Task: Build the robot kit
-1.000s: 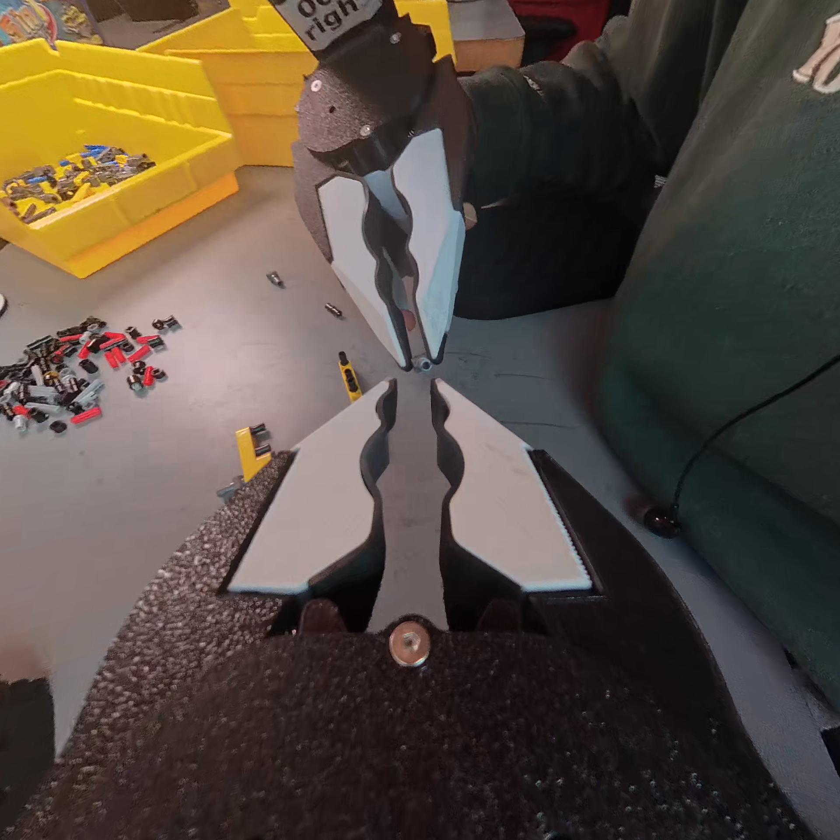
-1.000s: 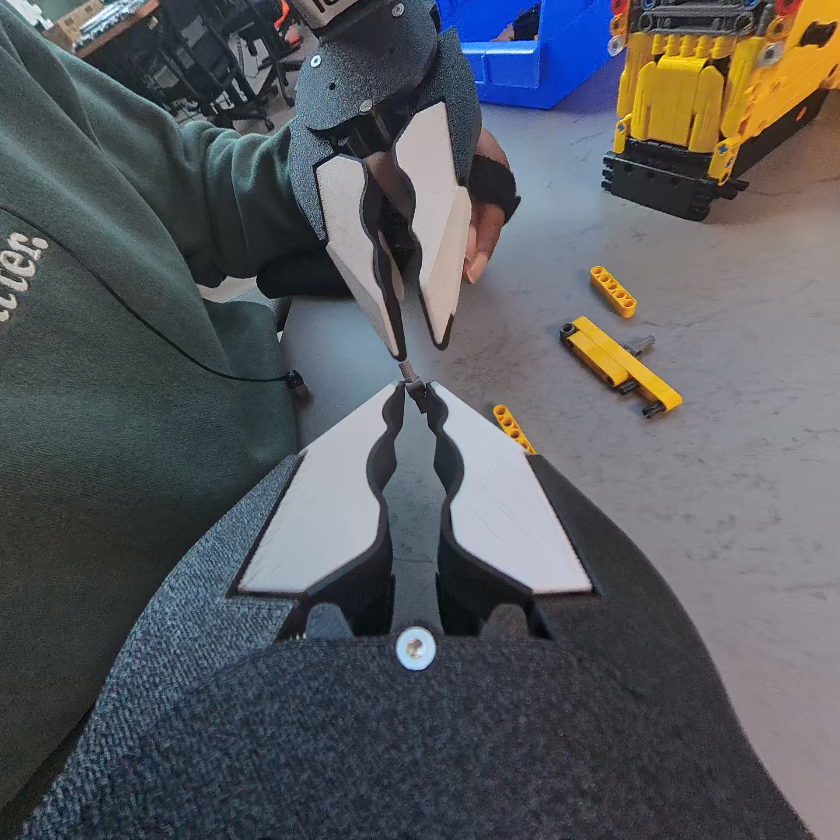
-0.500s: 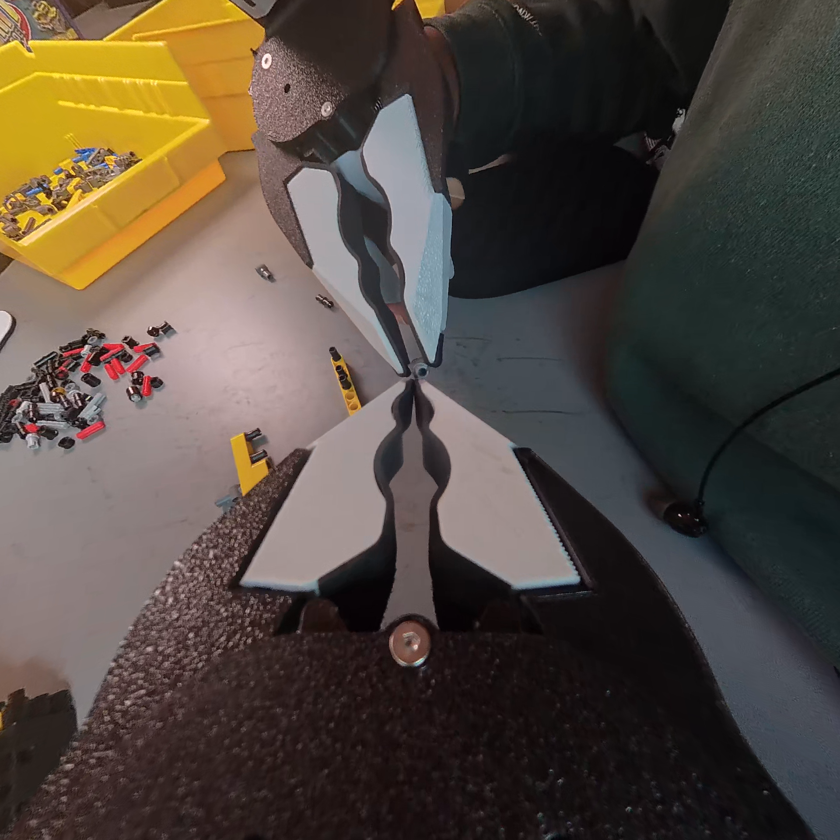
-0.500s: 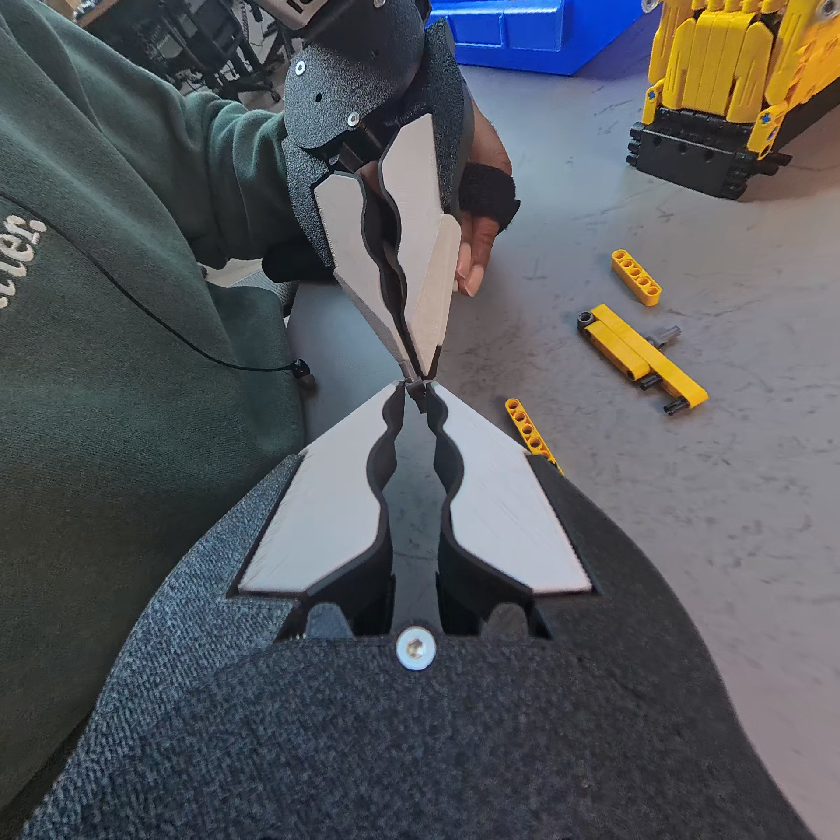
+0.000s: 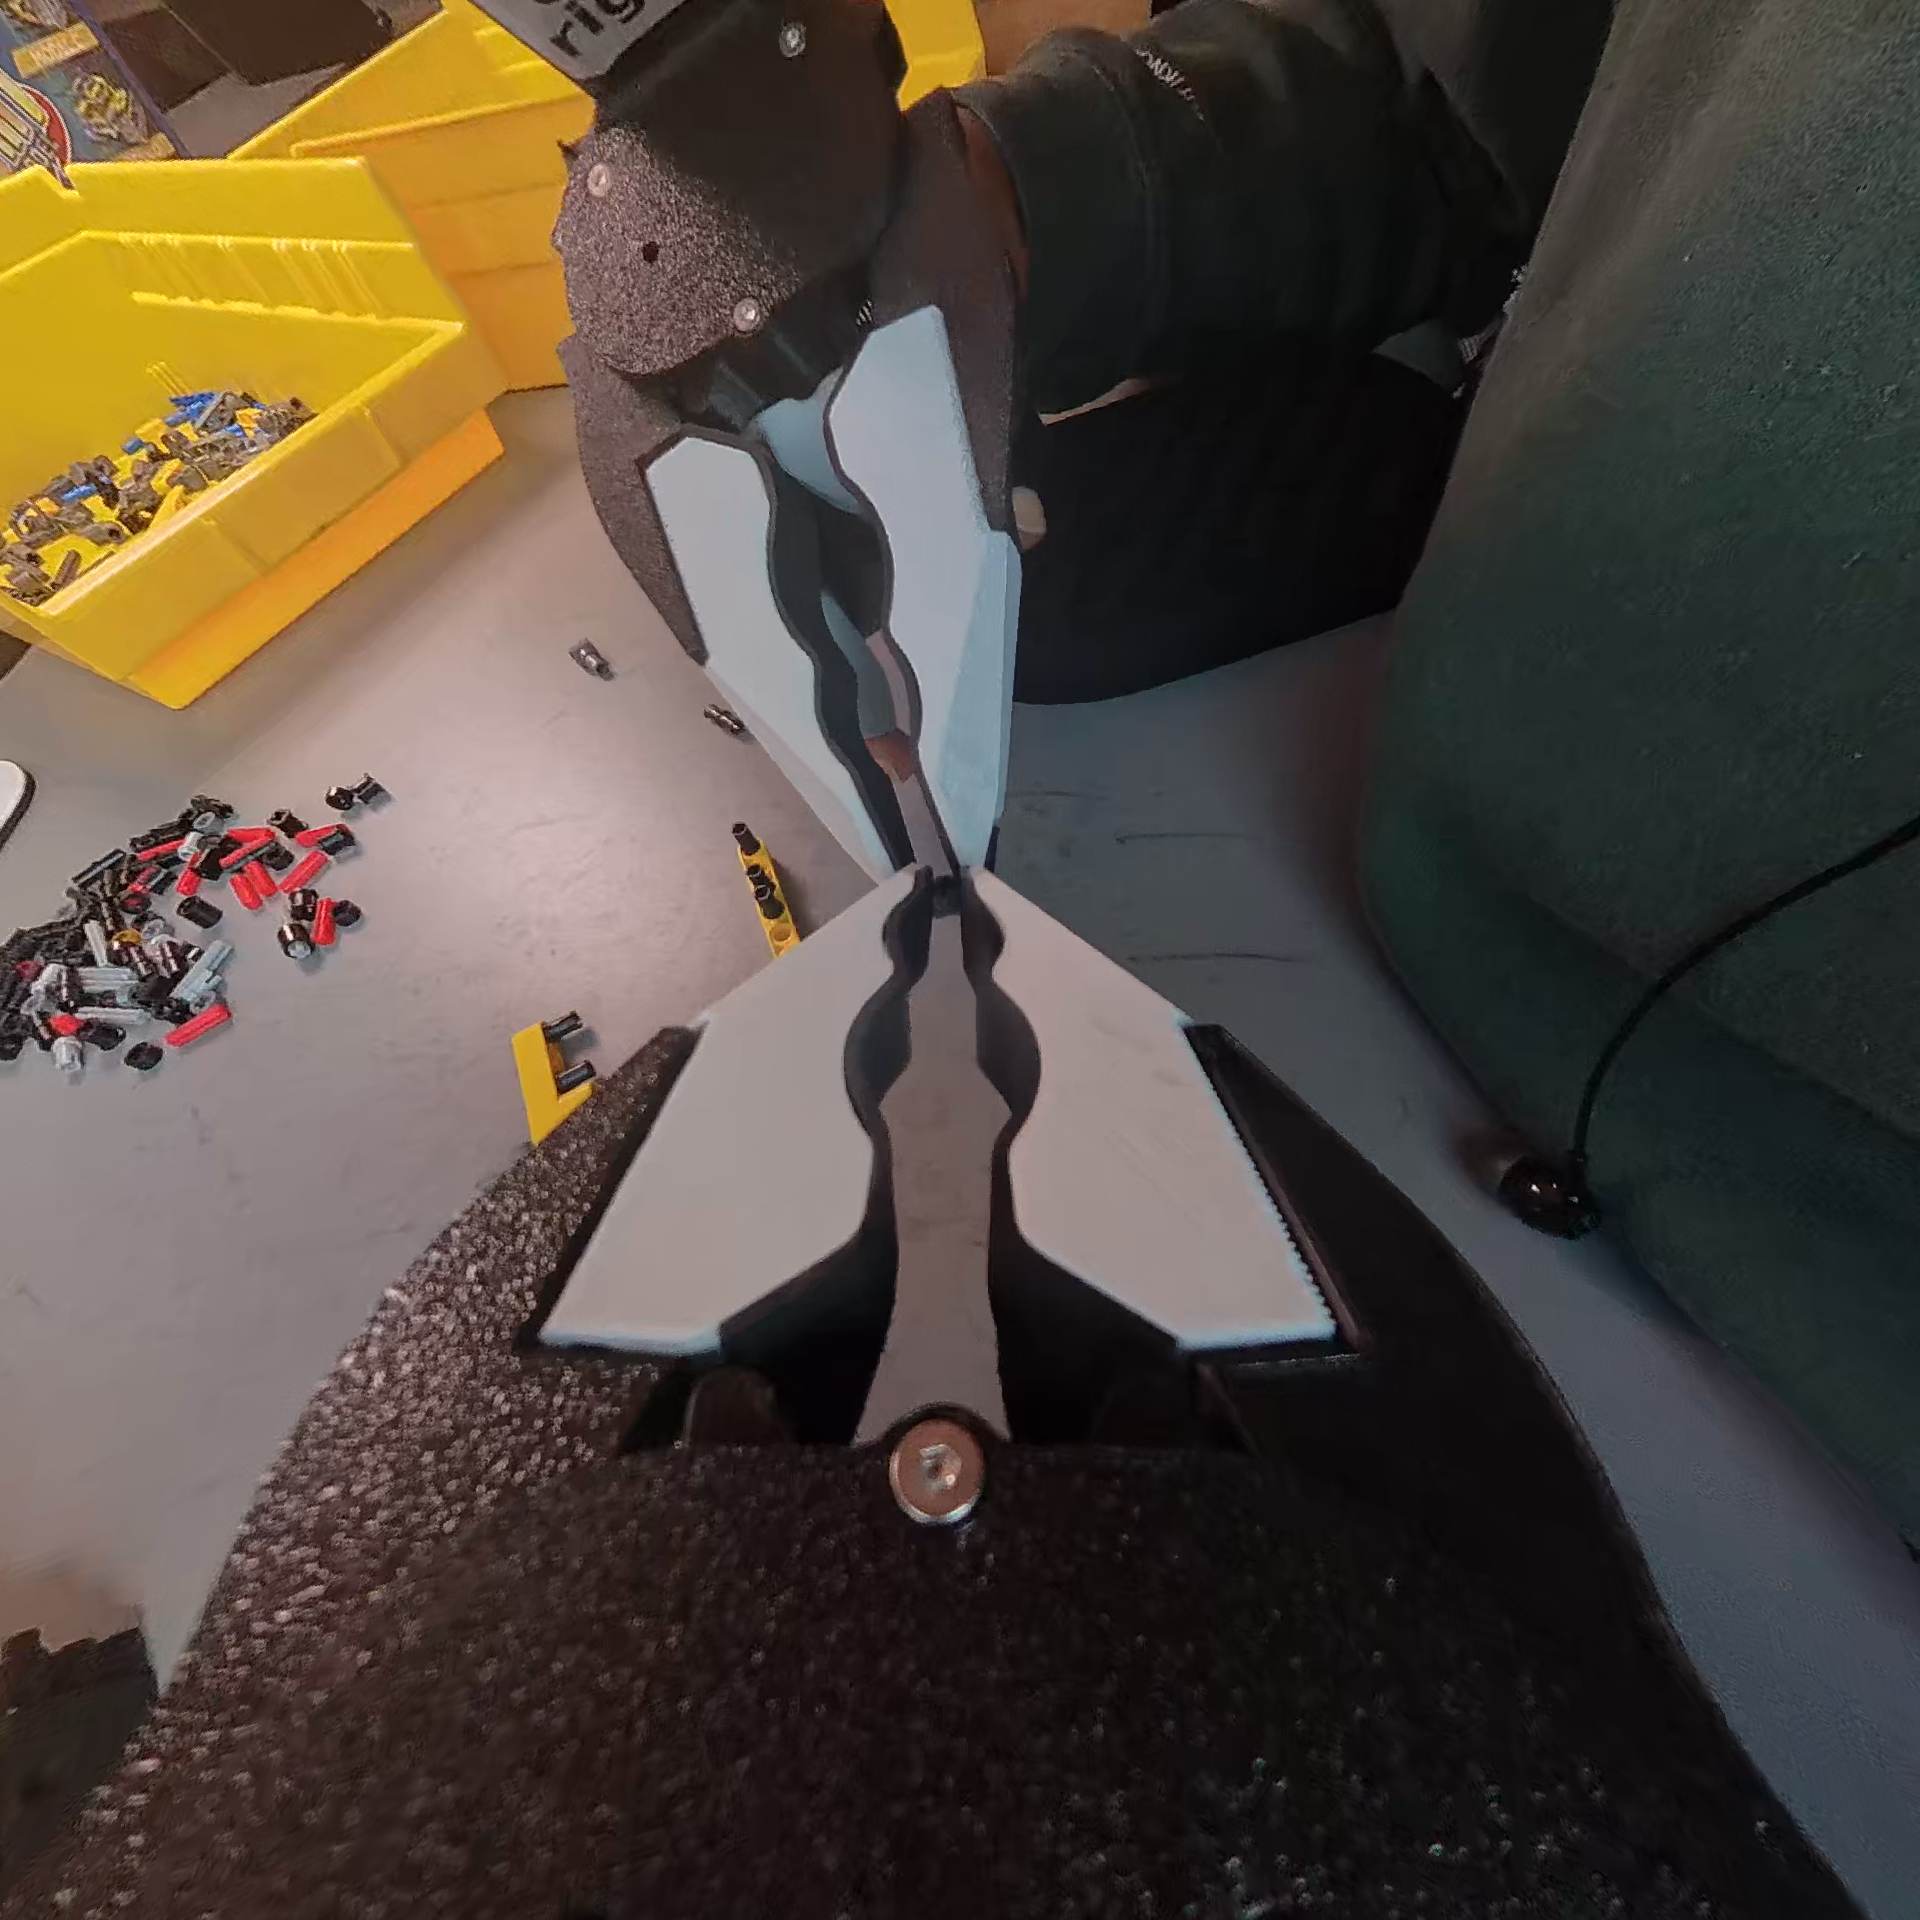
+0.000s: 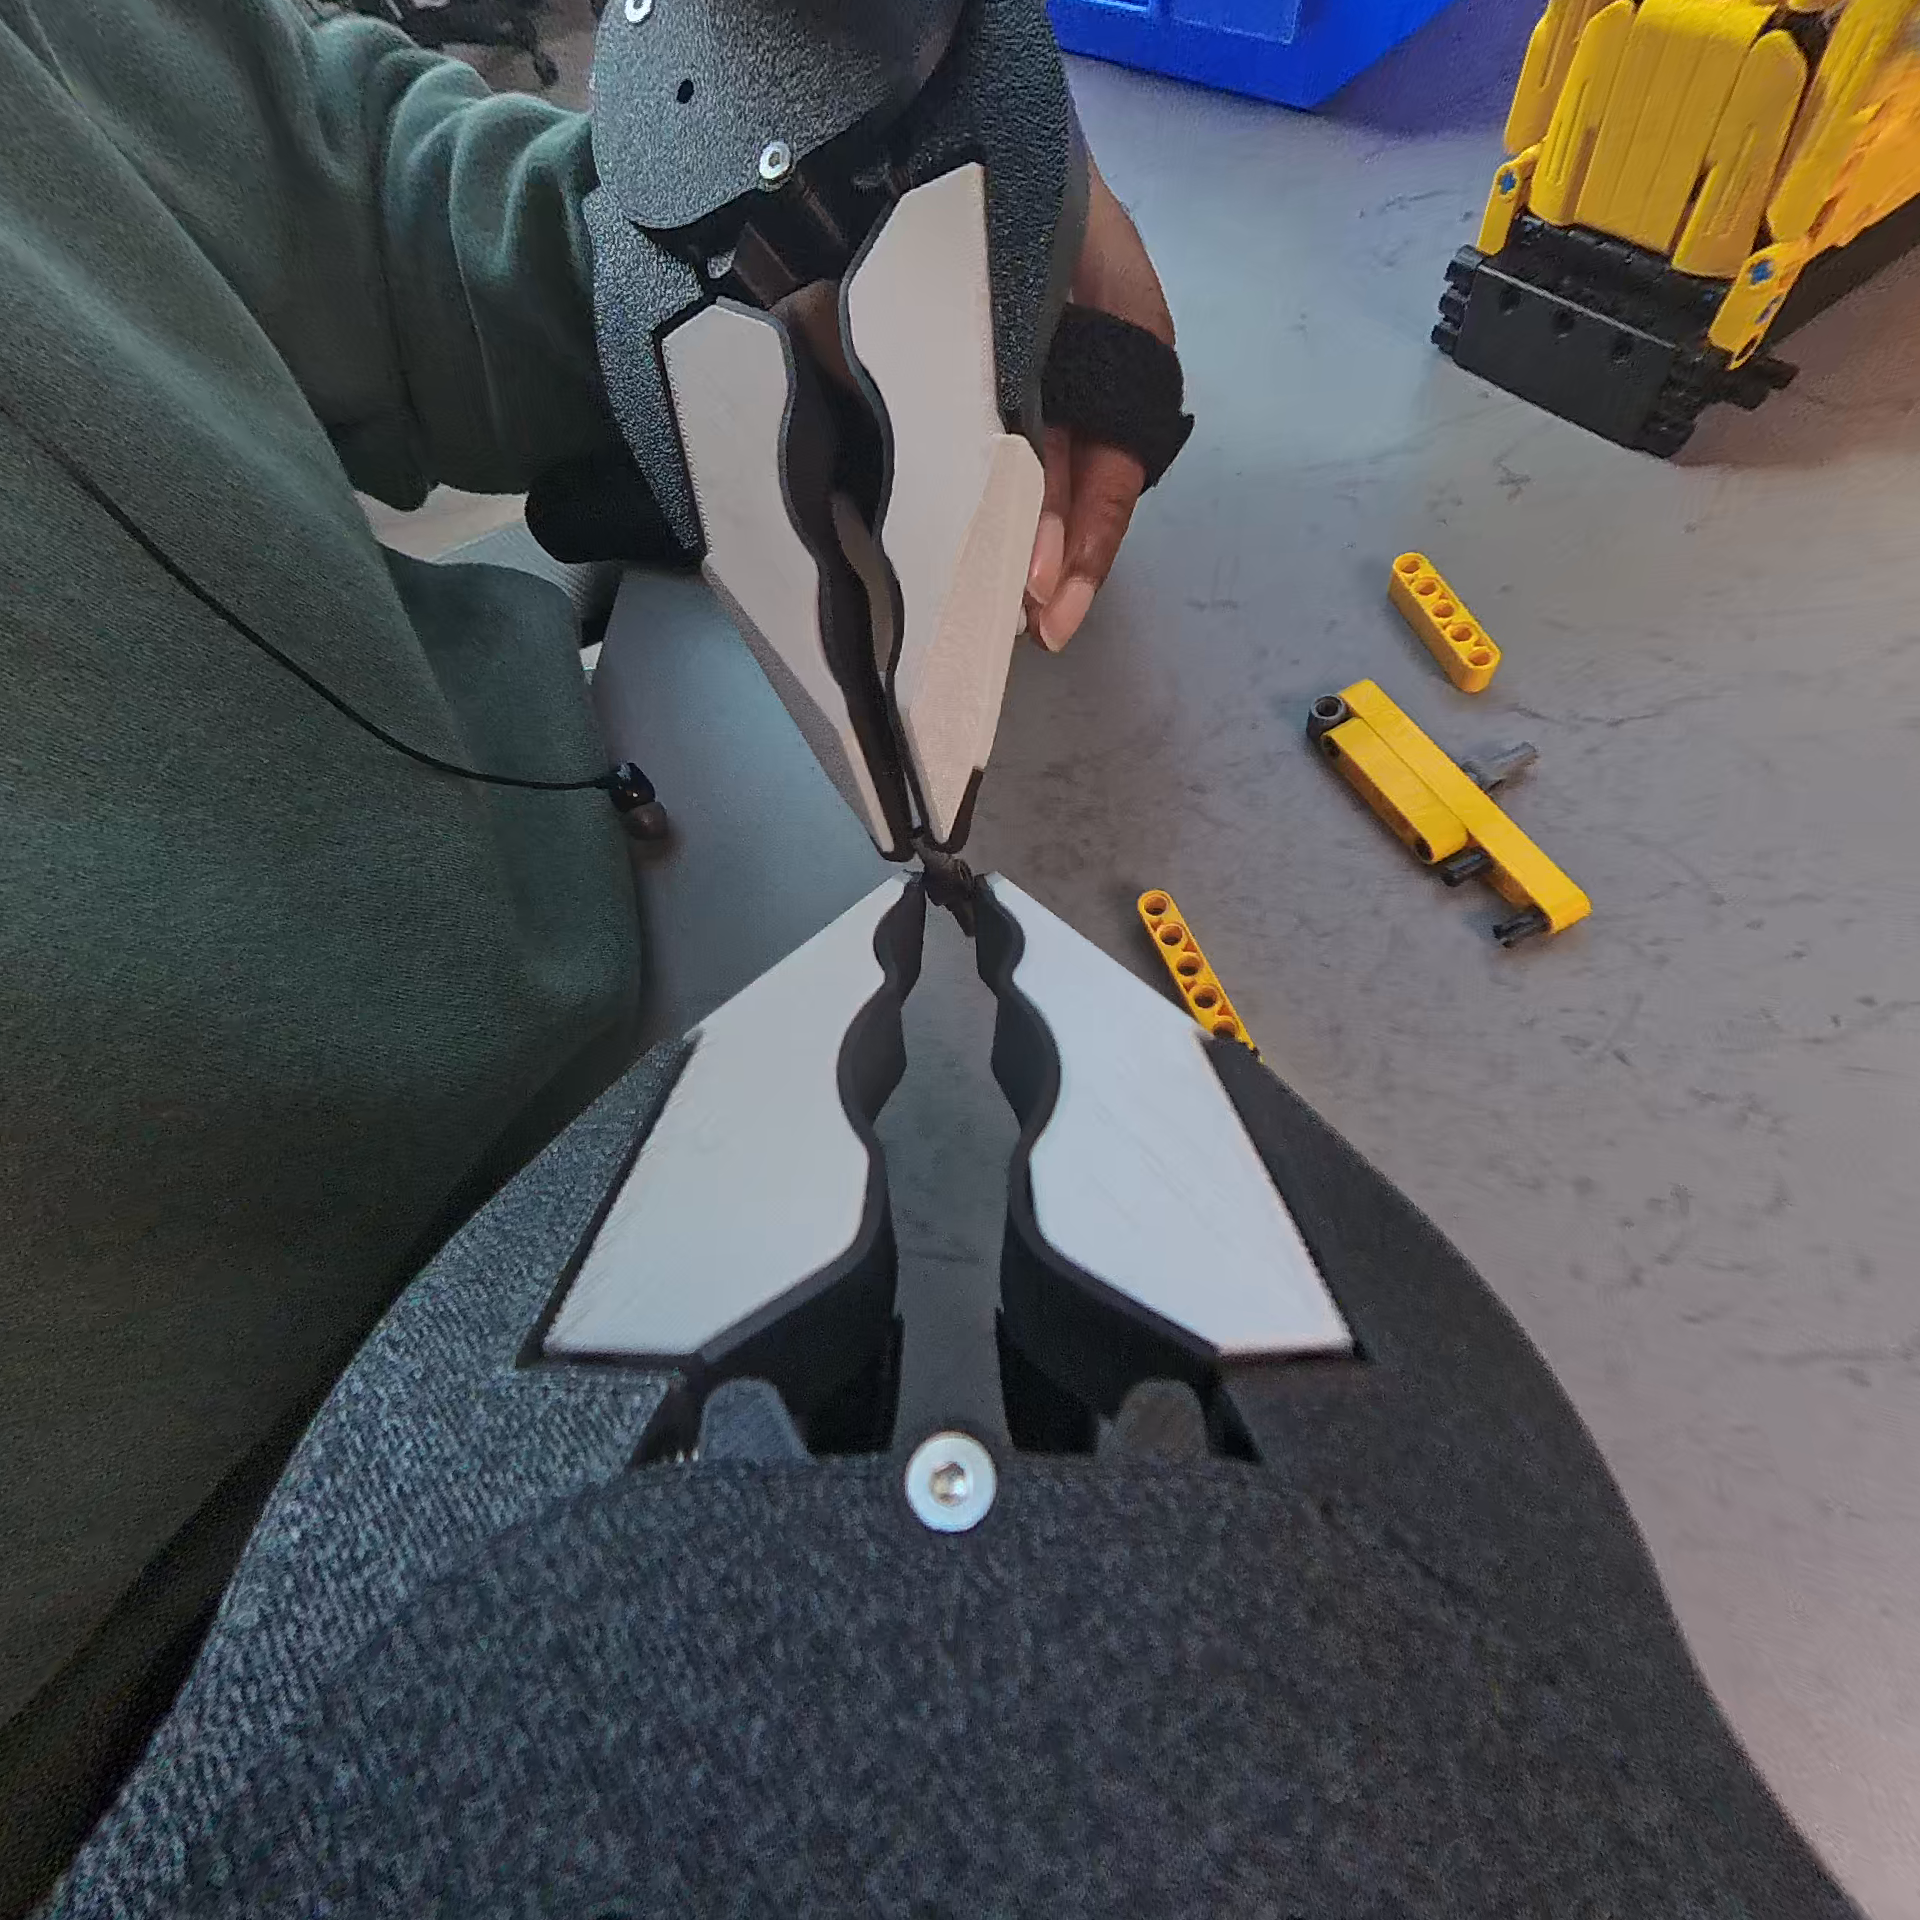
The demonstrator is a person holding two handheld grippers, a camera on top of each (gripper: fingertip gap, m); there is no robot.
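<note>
Sitting at far left in the left wrist view is a yellow bin point(image 5: 239, 416) of small mixed parts, with a loose pile of red, black and grey pins point(image 5: 156, 935) spread on the grey counter point(image 5: 468, 810) in front of it. Lying near the left tool point(image 5: 943, 891) are a short yellow beam point(image 5: 767, 896) and a yellow piece with black pins point(image 5: 553, 1065). That left tool is pinching, fingertips nearly pressed together, on a small dark pin point(image 5: 945, 896); the right tool point(image 5: 951, 857) is meeting it tip to tip from above, also closed onto the same pin. Showing on the right of that view are a green sweatshirt point(image 5: 1714, 623) and a thin black cord point(image 5: 1662, 997). In the right wrist view the green sweatshirt point(image 6: 260, 831) is filling the left side; the right tool point(image 6: 948, 891) is gripping the small dark pin point(image 6: 951, 896) with narrow tips, and the left tool point(image 6: 920, 840) is pointing down onto it, held by a hand point(image 6: 1081, 520). Lying to the right on the counter point(image 6: 1558, 1143) are a thin yellow beam point(image 6: 1190, 966), a yellow double-beam assembly point(image 6: 1444, 800), a short yellow beam point(image 6: 1444, 621) and, farther off, a yellow-and-black brick vehicle point(image 6: 1683, 208) beside a blue bin point(image 6: 1247, 42).
</note>
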